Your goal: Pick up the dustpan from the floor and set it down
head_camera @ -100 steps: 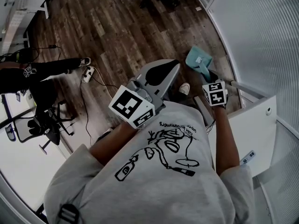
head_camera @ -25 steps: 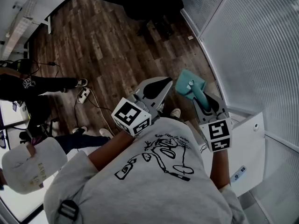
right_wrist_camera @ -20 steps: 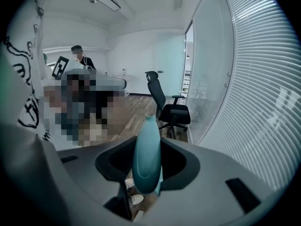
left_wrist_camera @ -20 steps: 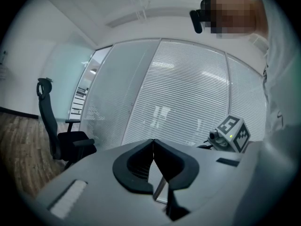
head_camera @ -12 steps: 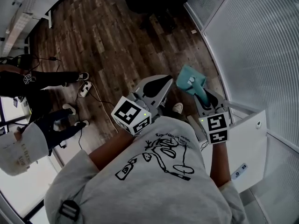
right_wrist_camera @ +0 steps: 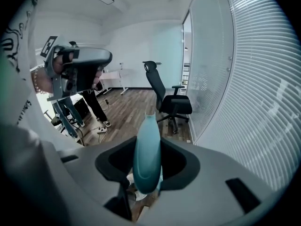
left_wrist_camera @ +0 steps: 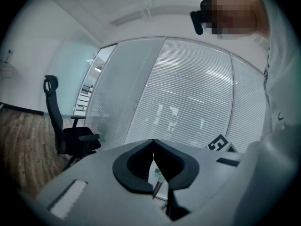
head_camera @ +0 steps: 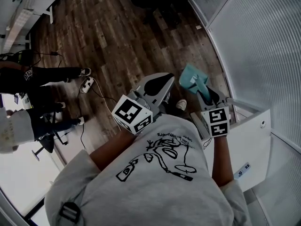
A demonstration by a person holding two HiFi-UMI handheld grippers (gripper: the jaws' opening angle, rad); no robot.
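The dustpan is held by its teal handle in the right hand-held gripper, whose jaws are closed on the handle from both sides. The handle is gripped along its length, so the pan end is carried on the far side, away from the body, tipped down over the wooden floor and close to the glass wall on the right. In the right gripper view the handle fills the gap between the jaws, so the hold looks firm enough for a controlled lowering. The pan appears to be off the floor, so the set-down is judged not yet done. The left hand-held gripper is kept closed on nothing and held near the body, left of the dustpan and apart from it, probably to stay out of the way.
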